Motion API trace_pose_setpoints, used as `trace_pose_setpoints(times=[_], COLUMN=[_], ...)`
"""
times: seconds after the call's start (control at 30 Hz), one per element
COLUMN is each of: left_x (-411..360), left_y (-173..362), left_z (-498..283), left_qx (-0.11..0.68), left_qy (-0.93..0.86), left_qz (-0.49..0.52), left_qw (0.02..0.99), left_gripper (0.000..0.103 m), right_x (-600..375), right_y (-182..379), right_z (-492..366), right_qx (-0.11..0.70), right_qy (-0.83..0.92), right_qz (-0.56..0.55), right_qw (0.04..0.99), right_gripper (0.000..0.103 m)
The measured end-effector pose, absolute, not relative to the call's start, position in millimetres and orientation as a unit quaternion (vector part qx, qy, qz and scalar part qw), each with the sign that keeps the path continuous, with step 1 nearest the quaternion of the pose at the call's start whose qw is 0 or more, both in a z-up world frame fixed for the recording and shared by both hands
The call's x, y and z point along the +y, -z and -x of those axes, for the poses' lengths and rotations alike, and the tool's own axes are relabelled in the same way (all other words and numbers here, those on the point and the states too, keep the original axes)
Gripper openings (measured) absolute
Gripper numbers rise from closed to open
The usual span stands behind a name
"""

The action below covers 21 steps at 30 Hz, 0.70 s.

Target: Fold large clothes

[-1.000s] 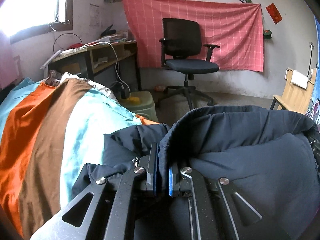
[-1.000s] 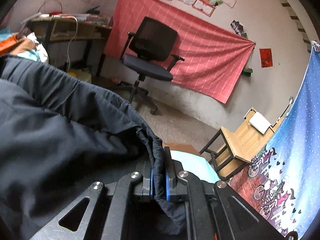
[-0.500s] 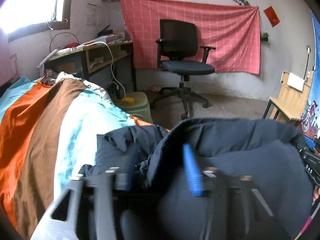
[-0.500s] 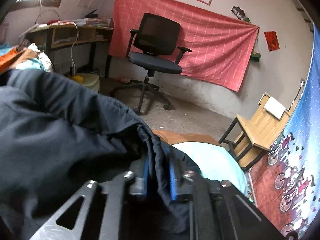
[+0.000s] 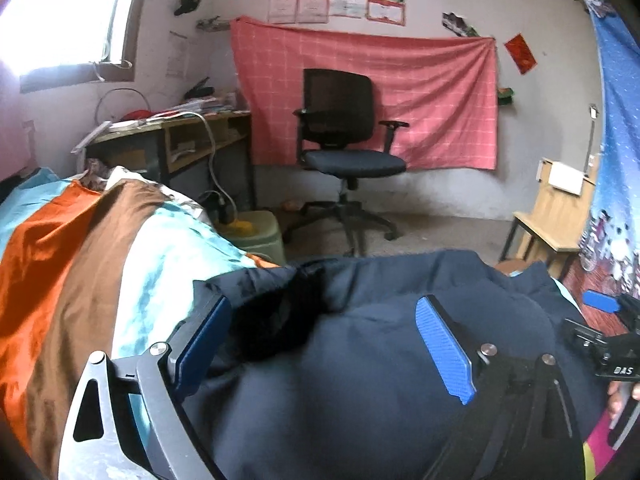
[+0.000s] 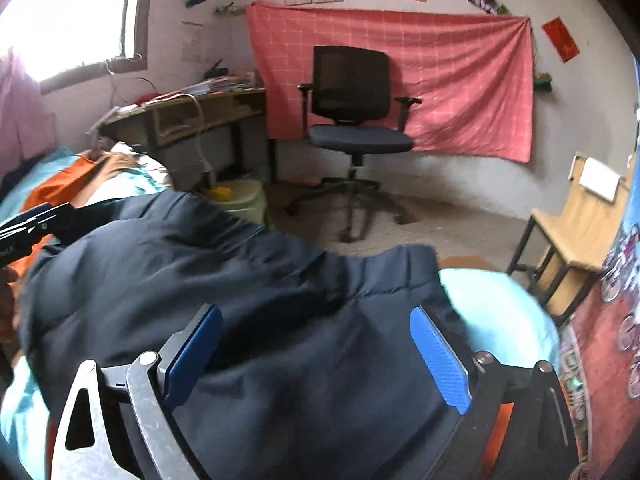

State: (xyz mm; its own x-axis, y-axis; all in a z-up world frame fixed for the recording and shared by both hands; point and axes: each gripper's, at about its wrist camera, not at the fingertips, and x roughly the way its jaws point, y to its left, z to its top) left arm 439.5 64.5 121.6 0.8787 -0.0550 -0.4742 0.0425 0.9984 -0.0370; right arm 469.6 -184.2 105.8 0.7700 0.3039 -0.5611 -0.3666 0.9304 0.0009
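A dark navy padded jacket [image 5: 360, 360] lies bunched on the striped bed cover [image 5: 80, 260]. It also fills the lower part of the right wrist view [image 6: 240, 300]. My left gripper [image 5: 320, 344] is open and empty, its blue pads spread wide just above the jacket. My right gripper [image 6: 316, 352] is open and empty too, over the jacket's right edge near its hem. The right gripper also shows at the right edge of the left wrist view [image 5: 608, 320], and the left gripper at the left edge of the right wrist view [image 6: 32, 224].
The bed's far edge drops to the floor beyond the jacket. A black office chair [image 5: 344, 148] stands before a red cloth on the wall. A desk [image 5: 172, 144] and a green bin [image 5: 260, 236] stand left, a wooden chair [image 5: 560, 216] right.
Both grippers were shut on folds of the jacket one second ago. Both have opened and let go, and the jacket has dropped onto the bed.
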Motion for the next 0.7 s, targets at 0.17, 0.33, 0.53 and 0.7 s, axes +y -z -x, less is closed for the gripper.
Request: trace_pose_setpoints(times=[0.17,0.33,0.53,0.7], left_x=[50.1,48.7,64.0,68.9], left_y=[-108.7,-92.4,-76.2,-70.4], left_z=[-441.7,-451.5,-460.9,-468.5], left_qx=[0.270,0.293,0.306,0.311], left_qy=[0.050,0.042,0.022,0.023], left_qz=[-0.008,-0.015,0.014,0.023], left_qw=[0.961,0.955,0.952,0.950], left_gripper=[0.090,0.091,0.096,0.100], right_x=[-177.7,-163.9,-151.3,-145.7], right_y=[-97.1,-89.5,-80.1,-70.3], right_z=[-468.3,-479.6,-502.7,-522.4], right_qx=[0.307,0.316,0.326,0.344], right_qy=[-0.198,-0.204,-0.186,-0.180], right_qz=[0.050,0.062,0.057,0.049], right_qw=[0.929,0.925,0.925,0.920], right_gripper=[0.095,0.095,0.095,0.097])
